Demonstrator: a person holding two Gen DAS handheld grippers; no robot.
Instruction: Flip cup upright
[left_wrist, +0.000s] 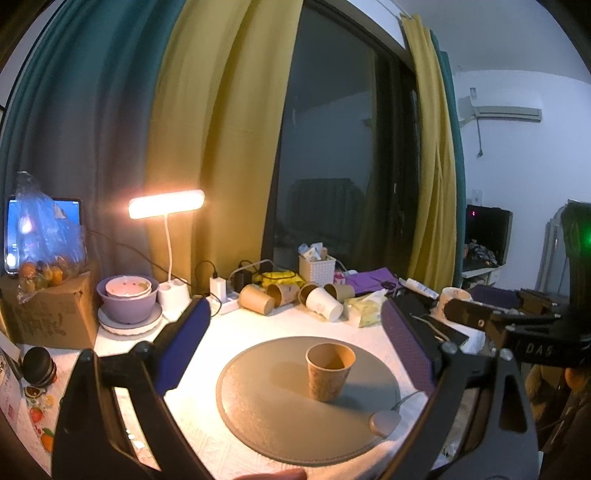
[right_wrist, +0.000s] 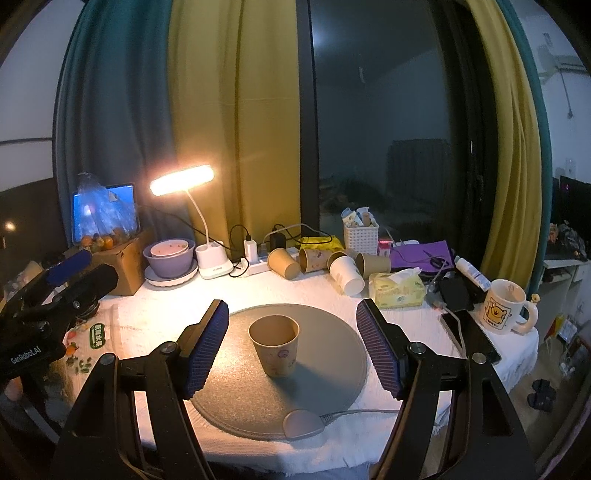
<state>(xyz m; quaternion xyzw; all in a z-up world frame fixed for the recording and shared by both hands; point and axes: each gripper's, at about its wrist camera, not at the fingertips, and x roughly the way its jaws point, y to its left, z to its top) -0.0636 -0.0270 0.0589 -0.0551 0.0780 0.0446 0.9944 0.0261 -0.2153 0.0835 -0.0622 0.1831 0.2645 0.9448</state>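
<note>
Paper cup (right_wrist: 274, 345): stands upright, mouth up, on the round grey mat (right_wrist: 332, 369), between the wide-spread, empty fingers of the right gripper (right_wrist: 291, 347); left gripper (left_wrist: 295, 350) likewise wide and empty. Risk: the light cup looks easy to tip if a pad clips it on retreat. Legible text: "GenRobot.AI" on the left gripper's body; "DAS" on the right's; mug (right_wrist: 504, 306) lettering too small.

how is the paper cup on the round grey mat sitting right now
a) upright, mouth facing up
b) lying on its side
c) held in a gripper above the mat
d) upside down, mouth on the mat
a: the paper cup stands on its base on the grey mat, open mouth up, with both the right gripper and the left gripper open and clear of it.
</note>
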